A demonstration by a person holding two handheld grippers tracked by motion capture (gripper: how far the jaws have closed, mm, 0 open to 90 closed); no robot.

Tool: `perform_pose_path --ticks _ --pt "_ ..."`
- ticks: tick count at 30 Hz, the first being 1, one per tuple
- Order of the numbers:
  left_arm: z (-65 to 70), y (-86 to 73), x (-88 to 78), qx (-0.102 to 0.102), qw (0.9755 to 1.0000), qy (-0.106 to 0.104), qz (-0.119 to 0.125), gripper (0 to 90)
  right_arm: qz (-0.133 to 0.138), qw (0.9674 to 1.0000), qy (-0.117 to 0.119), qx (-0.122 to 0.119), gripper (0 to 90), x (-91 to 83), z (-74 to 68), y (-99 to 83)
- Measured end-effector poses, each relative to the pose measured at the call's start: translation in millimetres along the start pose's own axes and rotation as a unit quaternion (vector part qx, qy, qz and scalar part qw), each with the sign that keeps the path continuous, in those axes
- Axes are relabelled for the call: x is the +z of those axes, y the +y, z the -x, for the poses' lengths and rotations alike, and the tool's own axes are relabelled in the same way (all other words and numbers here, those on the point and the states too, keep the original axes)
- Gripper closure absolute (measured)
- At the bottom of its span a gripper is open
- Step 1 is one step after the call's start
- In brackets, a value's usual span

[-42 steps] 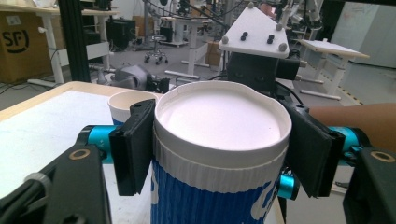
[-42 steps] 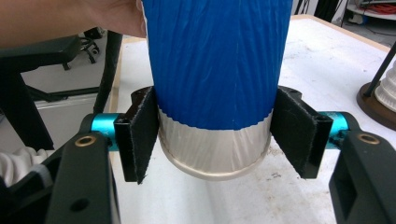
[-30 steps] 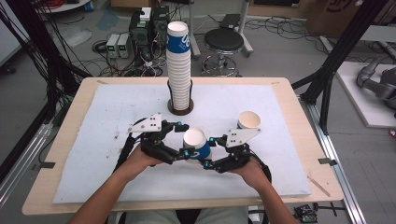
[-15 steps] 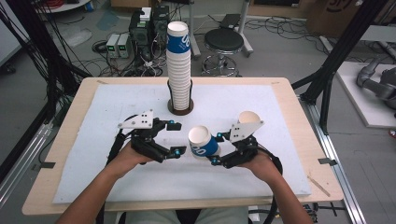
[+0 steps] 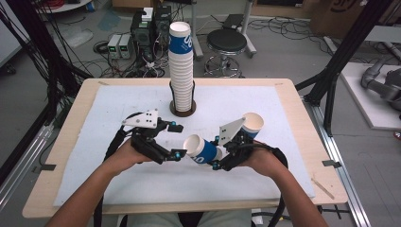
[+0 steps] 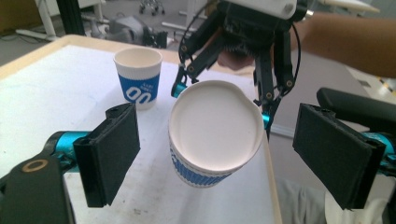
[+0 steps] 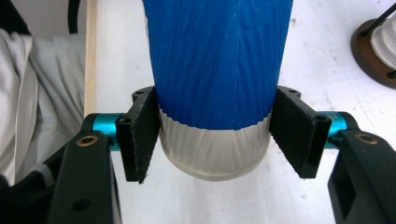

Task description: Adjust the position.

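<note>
Cup tilted above the desk, clamped near its base in your right gripper, mouth toward your left gripper, whose jaws stand apart. Its blue band's white lettering is unreadable. Behind: another cup and a tall stack.

The right gripper now lifts the blue cup off the surface and tips it on its side, mouth toward the left gripper, which lets go and draws away leftward.
</note>
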State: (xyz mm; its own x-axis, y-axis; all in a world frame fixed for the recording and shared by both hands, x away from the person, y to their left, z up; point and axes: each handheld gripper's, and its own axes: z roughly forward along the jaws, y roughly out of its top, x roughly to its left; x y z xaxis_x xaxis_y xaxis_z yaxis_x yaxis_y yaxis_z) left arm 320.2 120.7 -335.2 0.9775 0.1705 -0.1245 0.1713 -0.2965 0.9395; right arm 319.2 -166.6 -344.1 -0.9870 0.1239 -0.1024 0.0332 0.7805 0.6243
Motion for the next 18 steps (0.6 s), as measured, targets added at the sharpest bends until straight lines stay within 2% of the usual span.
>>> perform_pose_path --ticks 4,8,11,12,14,18 --pt "-0.7 -0.7 3.6 0.006 0.9997 -0.003 -0.022 14.9 -0.025 0.9996 0.010 -0.010 35.9 0.8 0.0 9.2" --pt "-0.4 -1.5 8.1 0.006 0.9994 -0.006 -0.034 14.9 -0.047 0.9985 0.014 -0.023 35.9 1.8 -1.3 19.3" --pt "0.3 -2.0 12.1 0.008 0.9988 -0.012 -0.048 15.0 -0.062 0.9971 0.018 -0.040 35.9 4.4 -1.2 26.7" --pt "0.4 -1.9 13.1 0.012 0.9984 -0.012 -0.054 15.2 -0.075 0.9964 0.017 -0.036 35.9 4.3 -2.3 29.0" --pt "0.4 -1.6 15.3 0.014 0.9978 -0.016 -0.064 15.5 -0.084 0.9955 0.020 -0.039 35.9 5.0 -2.0 31.8" --pt "-1.3 -1.6 18.1 0.016 0.9965 -0.024 -0.078 19.1 -0.091 0.9948 0.027 -0.037 35.8 5.8 -2.4 36.0"
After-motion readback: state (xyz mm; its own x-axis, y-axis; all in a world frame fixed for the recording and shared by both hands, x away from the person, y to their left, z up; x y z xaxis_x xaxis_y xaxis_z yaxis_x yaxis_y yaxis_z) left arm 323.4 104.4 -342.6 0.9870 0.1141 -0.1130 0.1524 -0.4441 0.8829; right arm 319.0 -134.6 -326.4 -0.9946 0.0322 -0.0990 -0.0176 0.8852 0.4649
